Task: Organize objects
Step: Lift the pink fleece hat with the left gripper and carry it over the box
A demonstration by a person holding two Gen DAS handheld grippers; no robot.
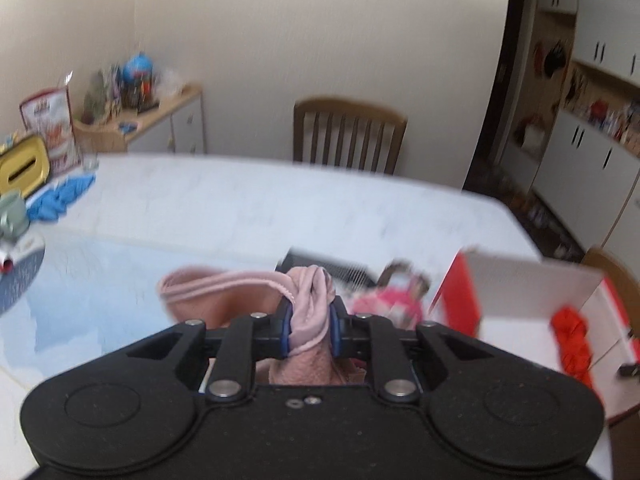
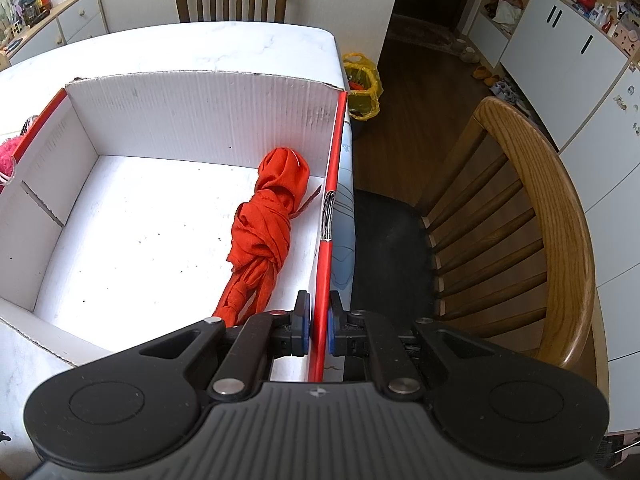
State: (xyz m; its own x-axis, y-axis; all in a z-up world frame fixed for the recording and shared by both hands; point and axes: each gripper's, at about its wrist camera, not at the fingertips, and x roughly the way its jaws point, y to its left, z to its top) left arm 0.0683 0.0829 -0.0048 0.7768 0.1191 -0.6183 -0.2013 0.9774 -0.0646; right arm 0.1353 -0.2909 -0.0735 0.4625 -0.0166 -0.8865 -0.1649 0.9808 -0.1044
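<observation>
My left gripper (image 1: pixel 310 326) is shut on a pink cloth (image 1: pixel 308 300) and holds it above the white table (image 1: pixel 240 204); part of the cloth hangs to the left. A white cardboard box with red outer sides (image 1: pixel 532 280) stands to the right, with a knotted red cloth (image 1: pixel 572 340) inside. In the right wrist view my right gripper (image 2: pixel 319 326) is shut on the box's red right wall (image 2: pixel 330 216). The red cloth (image 2: pixel 268 224) lies on the box floor by that wall.
A pink-and-red item (image 1: pixel 390 300) and a black object (image 1: pixel 328 266) lie just past the pink cloth. Blue gloves (image 1: pixel 60 198), a yellow box (image 1: pixel 20 168) and a mug (image 1: pixel 12 216) sit at the table's left. Wooden chairs stand behind the table (image 1: pixel 348 136) and to the right (image 2: pixel 520 216).
</observation>
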